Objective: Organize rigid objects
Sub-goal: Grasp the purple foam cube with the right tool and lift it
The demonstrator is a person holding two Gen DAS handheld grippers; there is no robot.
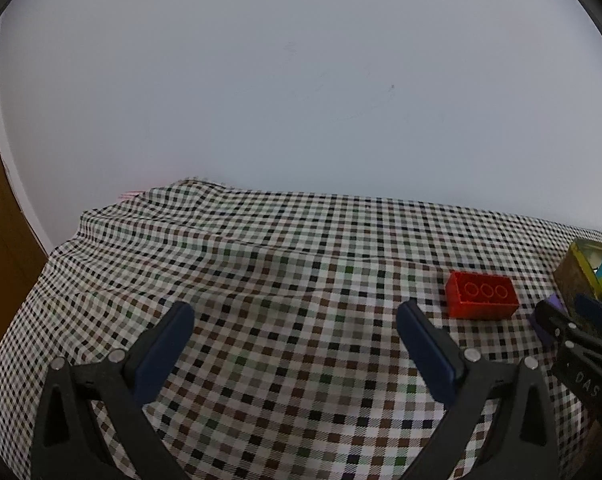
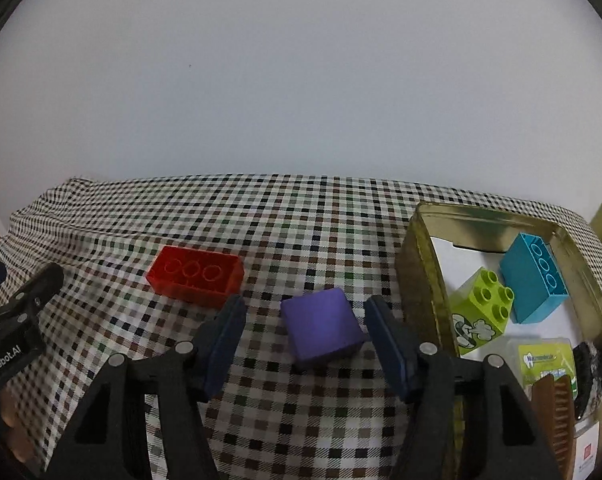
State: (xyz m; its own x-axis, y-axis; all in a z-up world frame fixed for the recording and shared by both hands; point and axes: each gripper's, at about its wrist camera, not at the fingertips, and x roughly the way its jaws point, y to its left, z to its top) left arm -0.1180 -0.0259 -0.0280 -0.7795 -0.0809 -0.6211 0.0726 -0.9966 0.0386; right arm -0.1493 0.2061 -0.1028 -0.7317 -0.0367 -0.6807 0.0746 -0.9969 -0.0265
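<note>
Left wrist view: left gripper (image 1: 295, 320) spread wide over bare checked cloth (image 1: 261, 264), nothing between its fingers; red brick (image 1: 481, 294) lies to its right.
Right wrist view: right gripper (image 2: 305, 322) straddles purple block (image 2: 321, 330); right pad seems to touch a corner, left pad apart. Tin (image 2: 425, 276) beside it contains green brick (image 2: 481, 316) and blue brick (image 2: 535, 278).

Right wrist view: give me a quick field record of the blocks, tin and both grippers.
purple block: on the cloth, between the right gripper fingers, a gap showing at the left finger
red block: on the cloth, studs down, left of purple
tin: right side, holds blue block and green block
left gripper: open, nothing between its fingers
</note>
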